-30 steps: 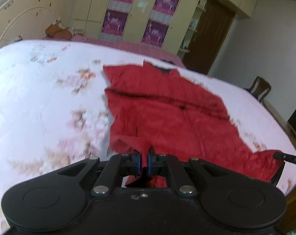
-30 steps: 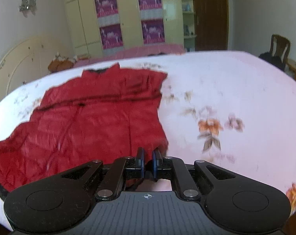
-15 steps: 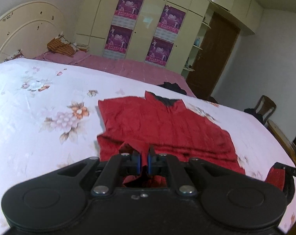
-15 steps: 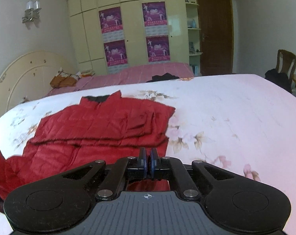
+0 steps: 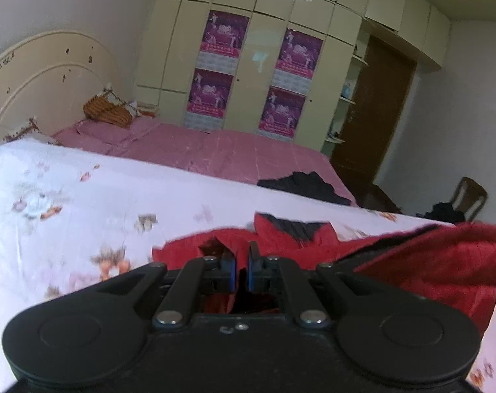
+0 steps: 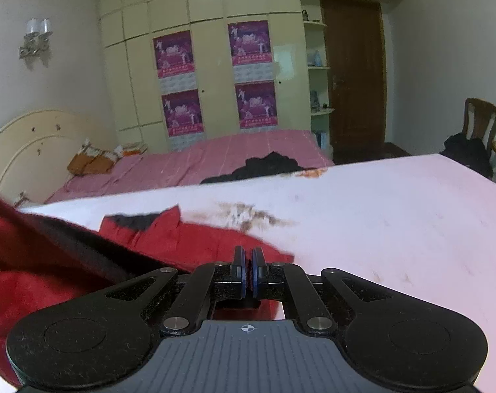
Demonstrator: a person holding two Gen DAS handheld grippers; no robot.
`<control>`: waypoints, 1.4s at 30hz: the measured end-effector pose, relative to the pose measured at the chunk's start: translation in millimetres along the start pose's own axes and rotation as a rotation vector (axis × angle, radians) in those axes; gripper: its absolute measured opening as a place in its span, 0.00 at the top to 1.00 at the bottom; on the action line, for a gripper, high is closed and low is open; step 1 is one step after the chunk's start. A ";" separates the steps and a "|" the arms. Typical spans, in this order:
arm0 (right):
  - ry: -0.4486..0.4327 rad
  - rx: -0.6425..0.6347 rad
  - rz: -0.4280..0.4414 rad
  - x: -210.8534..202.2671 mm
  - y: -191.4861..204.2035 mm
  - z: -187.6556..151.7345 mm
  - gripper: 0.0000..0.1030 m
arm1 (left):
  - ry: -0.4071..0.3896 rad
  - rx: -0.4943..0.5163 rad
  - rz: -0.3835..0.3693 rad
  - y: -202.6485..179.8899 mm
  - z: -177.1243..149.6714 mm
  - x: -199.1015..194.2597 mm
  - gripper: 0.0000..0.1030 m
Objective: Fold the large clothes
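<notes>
A large red garment [image 5: 425, 262] with a dark collar [image 5: 294, 226] lies on the white floral bedspread [image 5: 84, 203]. My left gripper [image 5: 240, 262] is shut on a corner of the red garment and holds it lifted, near the collar end. My right gripper [image 6: 247, 262] is shut on the other corner of the red garment [image 6: 189, 239]. The lifted fabric hangs in a raised fold between the two grippers, at the right edge of the left wrist view and at the left of the right wrist view [image 6: 25, 262]. The collar [image 6: 133, 221] lies just ahead.
Beyond the bedspread [image 6: 395, 216] lies a pink sheet [image 5: 215, 154] with a dark garment [image 5: 307, 185] on it. A cream headboard [image 5: 45, 75] stands far left, wardrobes [image 5: 254, 65] behind, a brown door [image 5: 375, 111] and a wooden chair [image 6: 477, 121] at the right.
Both grippers have carried the garment's near edge forward and up toward the collar. The flat spread of red cloth is now doubled over, and the views have tilted up toward the room.
</notes>
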State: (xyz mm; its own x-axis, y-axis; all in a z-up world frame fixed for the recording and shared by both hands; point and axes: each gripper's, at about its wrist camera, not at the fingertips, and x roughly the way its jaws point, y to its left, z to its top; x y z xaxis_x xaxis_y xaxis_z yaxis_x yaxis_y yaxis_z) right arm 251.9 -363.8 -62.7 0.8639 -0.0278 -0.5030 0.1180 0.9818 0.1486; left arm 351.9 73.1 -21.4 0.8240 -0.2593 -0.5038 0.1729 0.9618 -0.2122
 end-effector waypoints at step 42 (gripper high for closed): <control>0.089 -0.043 -0.104 235.0 -5.5 44.6 0.10 | -0.022 -0.038 0.269 18.0 36.3 169.5 0.14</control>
State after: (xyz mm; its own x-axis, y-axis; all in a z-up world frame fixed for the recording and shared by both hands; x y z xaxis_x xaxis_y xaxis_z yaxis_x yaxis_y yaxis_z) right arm 476.0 -384.1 -143.7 0.8011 -0.1146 -0.5874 0.1816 0.9818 0.0561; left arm 514.3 49.7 -80.2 0.8491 0.0078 -0.5282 -0.0740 0.9918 -0.1043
